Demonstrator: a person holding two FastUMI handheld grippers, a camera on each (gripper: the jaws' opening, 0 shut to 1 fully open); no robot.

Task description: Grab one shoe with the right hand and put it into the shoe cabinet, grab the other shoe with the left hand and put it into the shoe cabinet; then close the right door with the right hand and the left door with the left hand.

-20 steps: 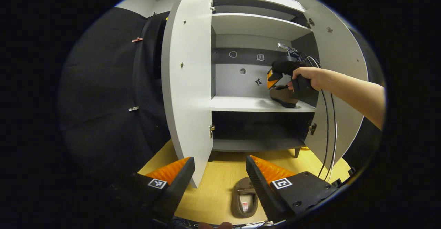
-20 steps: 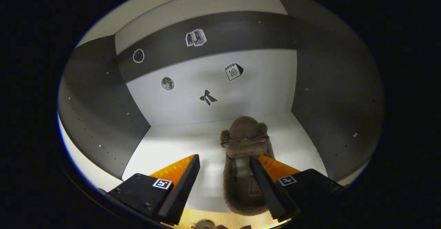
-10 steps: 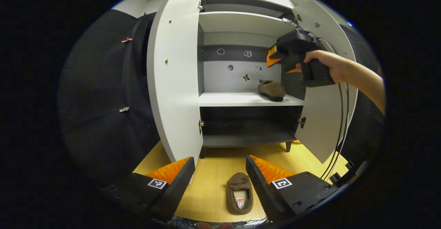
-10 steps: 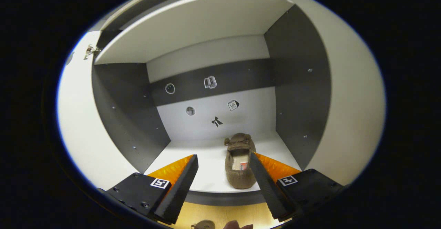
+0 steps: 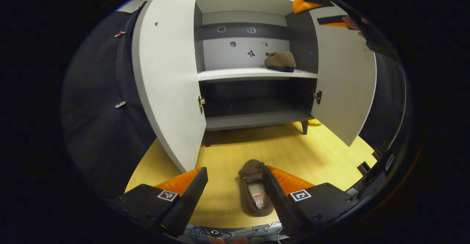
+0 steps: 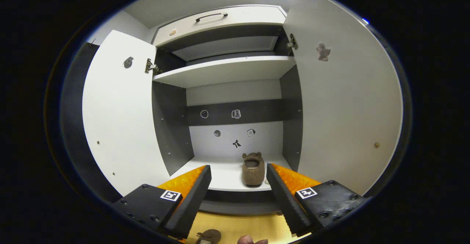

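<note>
right gripper (image 6: 238, 189) withdrew from cabinet, fingers spread, empty | first brown fuzzy slipper (image 6: 252, 168) sat on white middle shelf (image 6: 224, 172) | left gripper (image 5: 235, 190) released, lowered toward second brown slipper (image 5: 255, 192) on yellow wooden floor (image 5: 293, 152) for pickup

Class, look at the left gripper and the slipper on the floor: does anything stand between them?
Nothing visible does. The left gripper is open above the wooden floor, and the brown slipper lies unobstructed between its fingers, toe toward the cabinet.
</note>
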